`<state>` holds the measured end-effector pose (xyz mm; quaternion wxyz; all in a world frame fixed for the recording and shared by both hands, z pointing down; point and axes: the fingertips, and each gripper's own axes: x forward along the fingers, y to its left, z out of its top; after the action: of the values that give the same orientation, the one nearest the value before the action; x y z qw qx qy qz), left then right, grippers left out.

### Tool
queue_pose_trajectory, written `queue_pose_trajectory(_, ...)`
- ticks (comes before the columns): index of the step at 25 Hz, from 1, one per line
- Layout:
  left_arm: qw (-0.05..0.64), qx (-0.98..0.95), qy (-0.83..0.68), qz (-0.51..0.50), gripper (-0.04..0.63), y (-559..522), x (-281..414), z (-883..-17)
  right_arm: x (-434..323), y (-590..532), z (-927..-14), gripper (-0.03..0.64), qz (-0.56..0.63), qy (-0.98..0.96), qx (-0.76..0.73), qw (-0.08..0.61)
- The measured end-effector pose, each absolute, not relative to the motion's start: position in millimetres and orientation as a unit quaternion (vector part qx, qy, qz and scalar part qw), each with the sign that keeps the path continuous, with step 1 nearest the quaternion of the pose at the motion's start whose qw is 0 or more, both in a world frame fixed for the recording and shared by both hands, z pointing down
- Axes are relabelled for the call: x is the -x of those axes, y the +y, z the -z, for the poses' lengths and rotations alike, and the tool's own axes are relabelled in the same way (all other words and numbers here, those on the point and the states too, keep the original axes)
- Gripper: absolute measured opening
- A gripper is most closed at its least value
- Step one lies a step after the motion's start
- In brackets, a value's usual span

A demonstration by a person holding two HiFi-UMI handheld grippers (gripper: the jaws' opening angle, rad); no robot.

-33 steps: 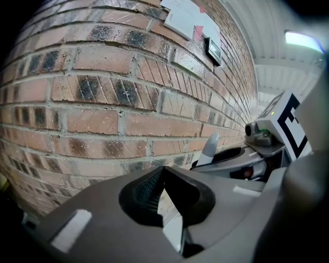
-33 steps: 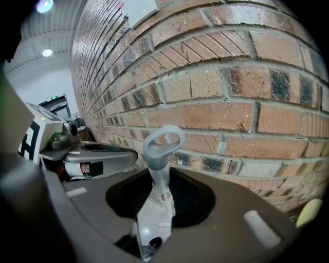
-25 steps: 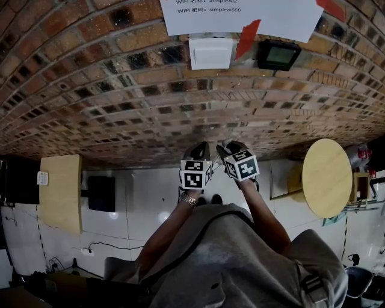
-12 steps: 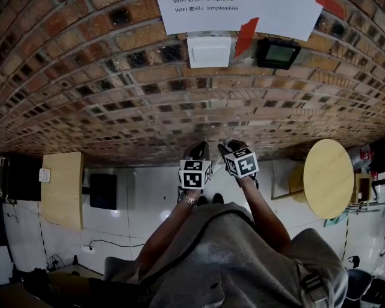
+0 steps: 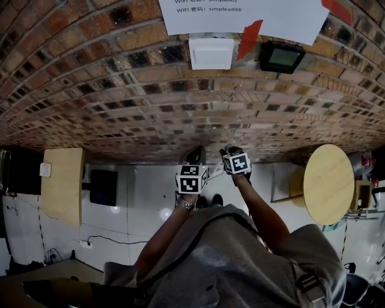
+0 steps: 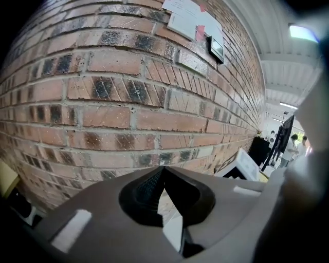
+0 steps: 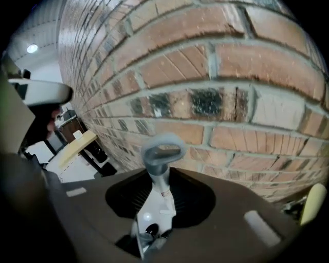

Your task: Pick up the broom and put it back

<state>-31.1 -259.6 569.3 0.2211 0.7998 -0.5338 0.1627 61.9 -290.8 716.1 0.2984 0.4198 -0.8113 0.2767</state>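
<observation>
Grips the broom (image 7: 163, 151) in the right gripper (image 7: 158, 185), jaws clamped on the white handle, with the grey hanging loop sticking out past them toward the brick wall (image 5: 150, 102). Holds the left gripper (image 6: 163, 172) just beside it, jaws together at the tips. Points both toward the foot of the wall, above the white floor (image 5: 150, 198).

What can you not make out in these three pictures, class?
- Brush end of the broom: right gripper view, cut off at the bottom edge, below the jaws.
- Notice: head view, the top edge cuts its text.
- Wall screen: head view, too small to read.
</observation>
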Motion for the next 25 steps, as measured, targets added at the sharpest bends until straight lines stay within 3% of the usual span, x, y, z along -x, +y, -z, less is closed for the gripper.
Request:
queue_pose_trajectory(5,0.229,-0.785,-0.548,-0.176,-0.028,-243,37,-580,-71,-310,-778,0.103,-0.290,-0.791,-0.423,0.334)
queue_pose_trajectory(11,0.250,-0.761,-0.561,-0.208,-0.028,-210,43,-608,-76,-340,-785,0.104,-0.268,-0.808,-0.426,0.306)
queue_pose_trajectory(14,0.258,-0.755,-0.564,-0.212,-0.028,-195,45,-616,-81,-352,-775,0.179,-0.252,-0.811,-0.440,0.292)
queue_pose_trajectory(17,0.261,-0.754,-0.566,-0.208,-0.028,-175,50,-617,-84,-338,-753,0.181,-0.250,-0.806,-0.463,0.271)
queue_pose_trajectory(20,0.256,-0.762,-0.562,-0.194,-0.028,-164,50,-612,-78,-305,-715,0.145,-0.256,-0.812,-0.473,0.228)
queue_pose_trajectory(25,0.242,-0.782,-0.546,-0.177,-0.028,-125,52,-603,-39,-213,-651,0.030,-0.257,-0.829,-0.464,0.178)
